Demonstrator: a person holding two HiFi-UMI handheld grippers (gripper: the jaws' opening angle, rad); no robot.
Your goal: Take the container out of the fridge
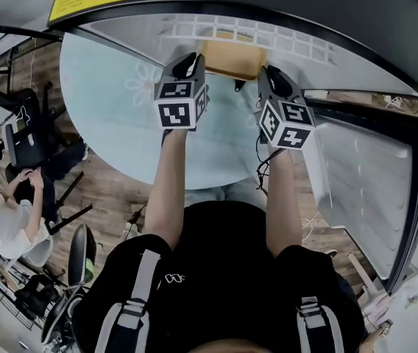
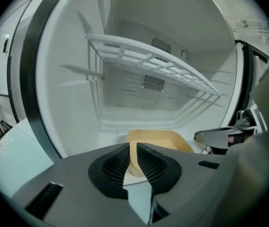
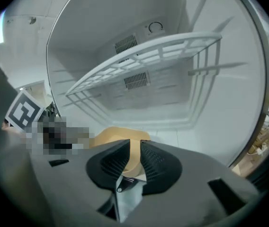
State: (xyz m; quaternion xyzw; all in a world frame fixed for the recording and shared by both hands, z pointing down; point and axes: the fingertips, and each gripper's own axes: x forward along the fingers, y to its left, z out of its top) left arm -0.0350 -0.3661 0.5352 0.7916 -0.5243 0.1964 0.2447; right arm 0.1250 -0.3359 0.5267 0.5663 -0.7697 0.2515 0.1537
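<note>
A tan container [image 1: 231, 56] sits at the mouth of the open fridge [image 1: 282, 43], on its white floor. My left gripper [image 1: 191, 63] is shut on the container's left rim, and my right gripper [image 1: 271, 76] is shut on its right rim. In the left gripper view the ribbed jaws of the left gripper [image 2: 133, 152] pinch the rim of the container [image 2: 160, 140]. In the right gripper view the right gripper [image 3: 135, 152] grips the wall of the container [image 3: 113, 136] the same way. The container's inside is hidden.
A white wire shelf [image 2: 148, 63] spans the fridge above the container. The fridge door [image 1: 363, 190] stands open at the right. A pale blue flowered surface [image 1: 113, 116] lies below the fridge's mouth. A seated person [image 1: 10, 219] and a chair [image 1: 80, 256] are at the left.
</note>
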